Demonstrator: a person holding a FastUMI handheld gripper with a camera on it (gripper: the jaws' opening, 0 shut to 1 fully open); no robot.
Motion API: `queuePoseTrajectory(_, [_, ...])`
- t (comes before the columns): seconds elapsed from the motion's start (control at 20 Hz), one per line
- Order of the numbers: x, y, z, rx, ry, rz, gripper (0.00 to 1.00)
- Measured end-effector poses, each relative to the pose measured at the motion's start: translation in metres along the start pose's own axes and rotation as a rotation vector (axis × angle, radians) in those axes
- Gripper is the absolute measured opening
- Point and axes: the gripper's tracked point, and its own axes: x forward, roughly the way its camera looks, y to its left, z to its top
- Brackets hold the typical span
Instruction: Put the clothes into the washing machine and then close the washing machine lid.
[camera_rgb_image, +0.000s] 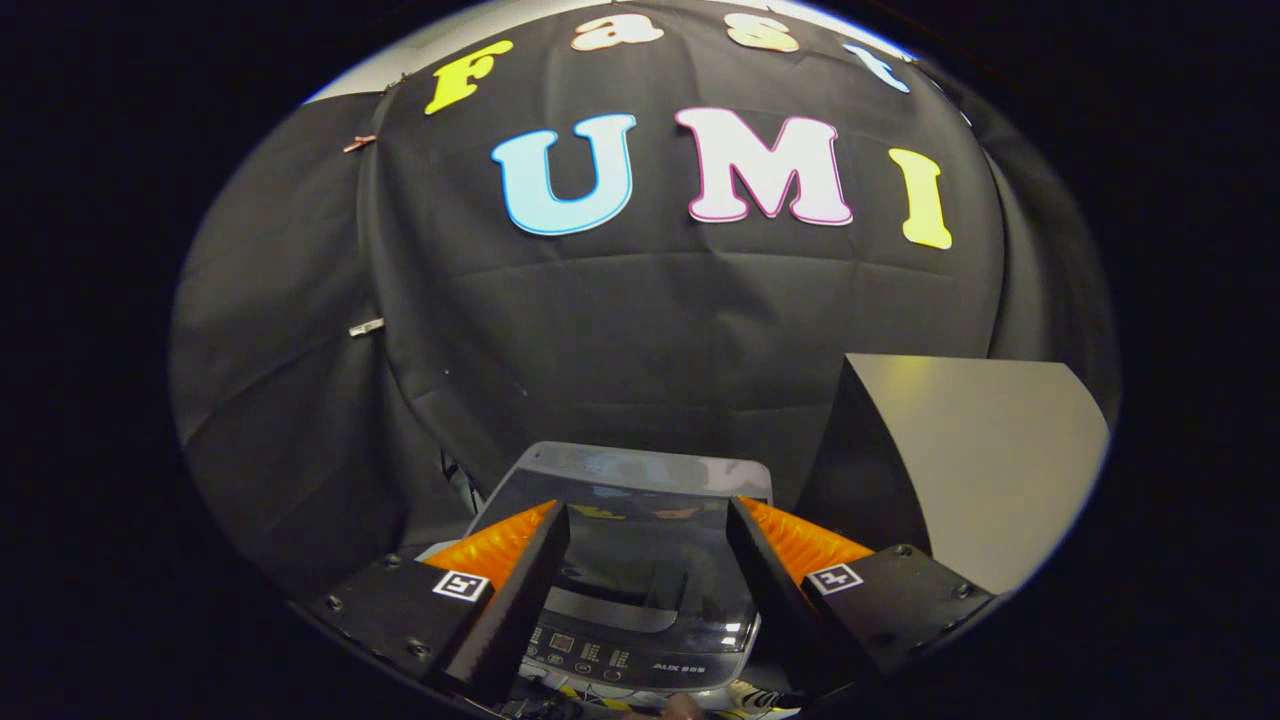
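tongs agape above lidded washer

We are seeing the gripper fingers spread apart, holding nothing and covering both sides of the washing machine. Its control panel markings are showing too small to make out.

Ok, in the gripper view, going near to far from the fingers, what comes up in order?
Gripper with its fingers open and nothing between them → washing machine's control panel → its closed dark lid → the black cloth wall behind.
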Motion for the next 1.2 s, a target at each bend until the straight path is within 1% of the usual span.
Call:
queuePoseTrajectory(0.15, [-0.037,0.003,0.015,-0.018,-0.074,0.03,0.99])
queuePoseTrajectory(0.25, [-0.067,0.005,0.032,-0.024,-0.15,0.059,0.99])
queuePoseTrajectory(0.4, [-0.12,-0.001,0.062,-0.037,-0.272,0.094,0.99])
queuePoseTrajectory(0.55, [-0.179,-0.011,0.092,-0.048,-0.409,0.112,0.99])
queuePoseTrajectory(0.65, [-0.215,-0.023,0.104,-0.061,-0.488,0.107,0.98])
queuePoseTrajectory(0.8, [-0.264,-0.042,0.11,-0.092,-0.577,0.078,0.98])
queuePoseTrajectory(1.0, [-0.313,-0.066,0.102,-0.14,-0.649,0.016,0.98])
queuePoseTrajectory(1.2, [-0.349,-0.075,0.086,-0.14,-0.692,0.004,0.98])
